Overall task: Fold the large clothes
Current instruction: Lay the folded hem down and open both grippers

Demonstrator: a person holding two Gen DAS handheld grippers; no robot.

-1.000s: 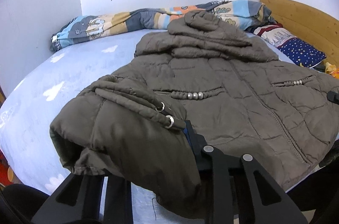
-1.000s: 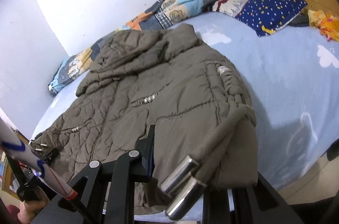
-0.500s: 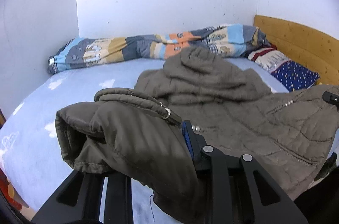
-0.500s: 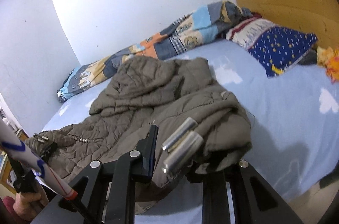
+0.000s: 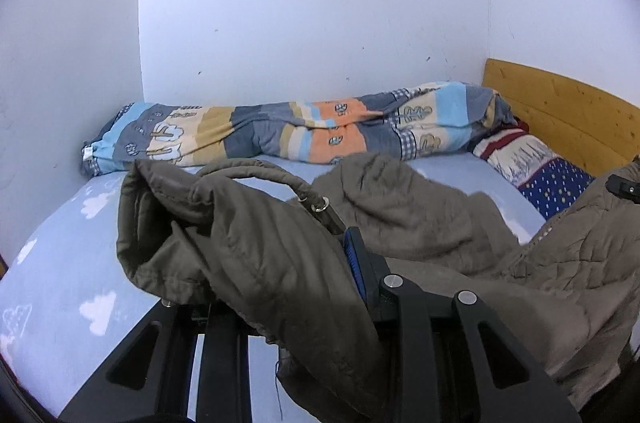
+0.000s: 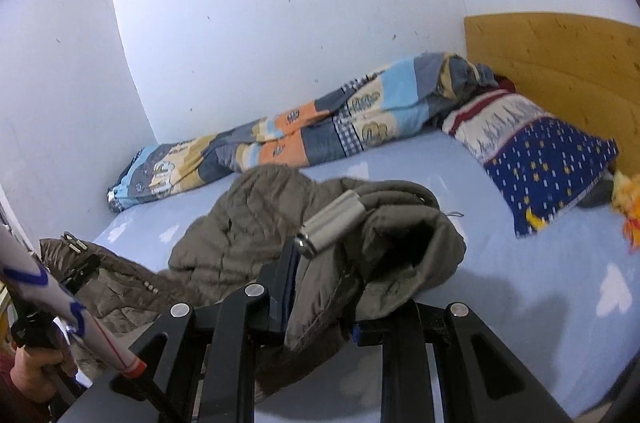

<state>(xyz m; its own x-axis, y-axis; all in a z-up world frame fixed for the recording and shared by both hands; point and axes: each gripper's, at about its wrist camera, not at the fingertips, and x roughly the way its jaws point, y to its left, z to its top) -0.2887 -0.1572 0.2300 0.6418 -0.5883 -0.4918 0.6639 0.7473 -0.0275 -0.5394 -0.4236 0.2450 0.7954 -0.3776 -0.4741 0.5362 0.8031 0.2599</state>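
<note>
Mid-fold: left gripper (image 5: 320,287) and right gripper (image 6: 320,307) both pinched hem corners of brown padded jacket (image 5: 440,243), raised off bed (image 5: 60,263). Next: carry hem toward hood, upper centre.

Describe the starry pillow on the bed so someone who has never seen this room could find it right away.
Start at the wooden headboard at the bed's far right end. The pillow lies just in front of it, beside the rolled patchwork quilt. It alone is dark blue with small yellow stars and a moon.
</note>
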